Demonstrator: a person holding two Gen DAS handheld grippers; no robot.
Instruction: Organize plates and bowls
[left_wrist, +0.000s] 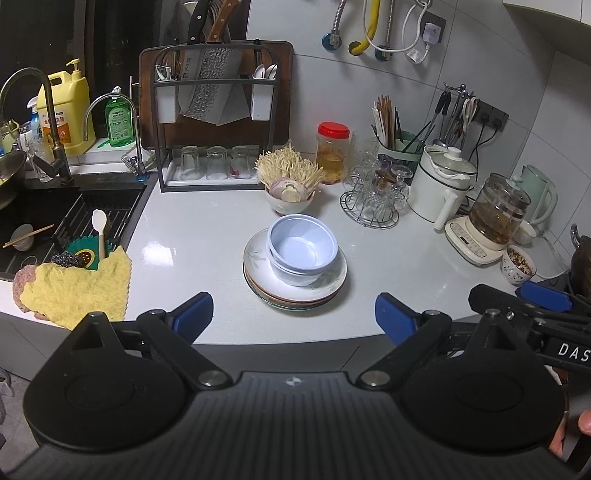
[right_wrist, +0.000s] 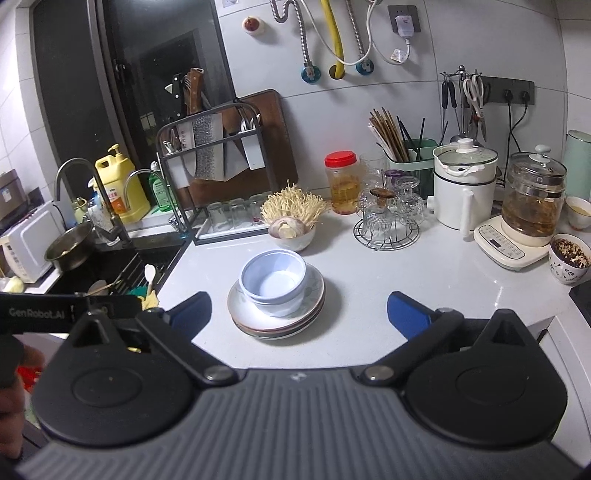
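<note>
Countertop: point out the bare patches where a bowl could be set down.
Bare countertop lies between the sink and the stacked plates. A second patch runs from the plates toward the kettle base. The back is crowded: dish rack, mushroom bowl, glass stand. Both hand-held grippers are open, holding nothing.

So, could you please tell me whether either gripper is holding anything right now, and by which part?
Nothing is held. The left gripper and right gripper both have open, empty jaws, short of the nested bowls on the stacked plates.
</note>
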